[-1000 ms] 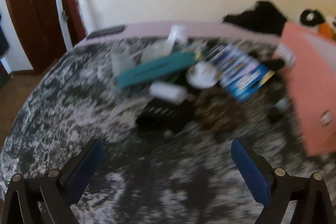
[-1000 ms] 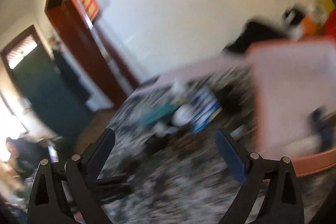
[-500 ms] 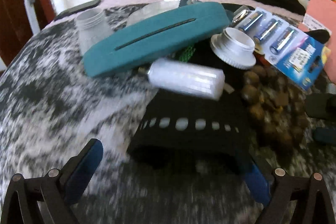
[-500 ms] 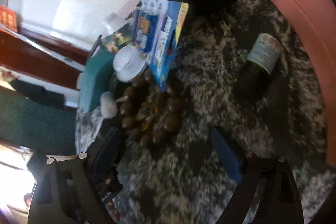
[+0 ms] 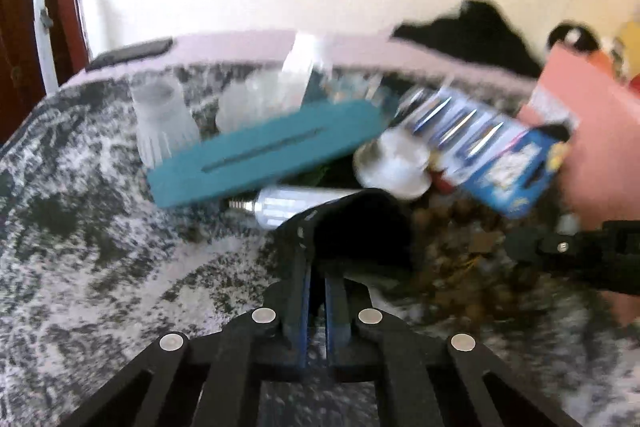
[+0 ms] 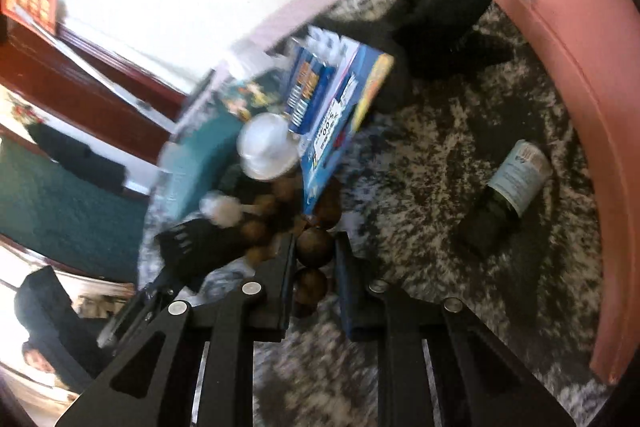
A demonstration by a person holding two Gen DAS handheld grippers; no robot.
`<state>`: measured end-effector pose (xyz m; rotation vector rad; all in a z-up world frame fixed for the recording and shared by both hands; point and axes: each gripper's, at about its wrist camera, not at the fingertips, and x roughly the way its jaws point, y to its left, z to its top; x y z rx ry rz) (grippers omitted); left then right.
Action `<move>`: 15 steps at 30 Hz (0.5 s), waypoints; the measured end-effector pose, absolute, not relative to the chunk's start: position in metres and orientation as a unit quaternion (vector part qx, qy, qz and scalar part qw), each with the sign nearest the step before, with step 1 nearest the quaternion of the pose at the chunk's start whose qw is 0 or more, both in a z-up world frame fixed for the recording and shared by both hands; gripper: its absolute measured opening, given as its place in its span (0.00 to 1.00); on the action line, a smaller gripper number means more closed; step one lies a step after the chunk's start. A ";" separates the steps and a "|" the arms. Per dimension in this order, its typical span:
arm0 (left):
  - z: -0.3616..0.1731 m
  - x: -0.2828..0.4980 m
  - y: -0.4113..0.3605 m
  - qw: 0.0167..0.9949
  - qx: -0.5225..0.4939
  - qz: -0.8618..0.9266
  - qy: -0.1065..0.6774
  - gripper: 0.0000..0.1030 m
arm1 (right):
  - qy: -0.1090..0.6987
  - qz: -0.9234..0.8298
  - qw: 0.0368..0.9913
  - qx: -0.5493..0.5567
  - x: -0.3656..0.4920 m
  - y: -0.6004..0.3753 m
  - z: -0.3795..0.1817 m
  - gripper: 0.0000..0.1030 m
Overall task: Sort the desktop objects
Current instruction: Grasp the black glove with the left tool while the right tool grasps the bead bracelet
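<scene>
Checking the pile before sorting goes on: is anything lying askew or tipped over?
Yes. The small bottle lies on its side on the mottled cloth, beside the pink bin. The battery pack leans tilted on the heap, over the brown beads.

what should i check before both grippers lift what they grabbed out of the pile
1. Left gripper shut on the black strap: ok.
2. Right gripper closed around the wooden beads: ok.
3. Whole bead string free of the battery pack, whose edge lies over the beads: not ok.
4. White tube clear of the strap: cannot tell, they overlap.
5. Small bottle out of the lift path: ok.
6. Pink bin reachable: ok.
</scene>
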<state>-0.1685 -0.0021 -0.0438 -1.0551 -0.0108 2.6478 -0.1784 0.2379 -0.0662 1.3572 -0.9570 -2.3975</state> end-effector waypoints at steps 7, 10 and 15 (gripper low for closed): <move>-0.018 -0.139 -0.011 0.179 -0.351 0.919 -0.007 0.01 | -0.336 -0.824 0.149 0.432 -0.146 0.243 -0.028 0.19; -0.032 -0.139 -0.004 0.168 -0.358 0.918 0.035 0.56 | -0.333 -0.824 0.155 0.432 -0.141 0.242 -0.023 0.19; -0.063 -0.156 0.011 0.150 -0.371 0.914 0.072 0.80 | -0.327 -0.818 0.160 0.445 -0.147 0.233 -0.031 0.19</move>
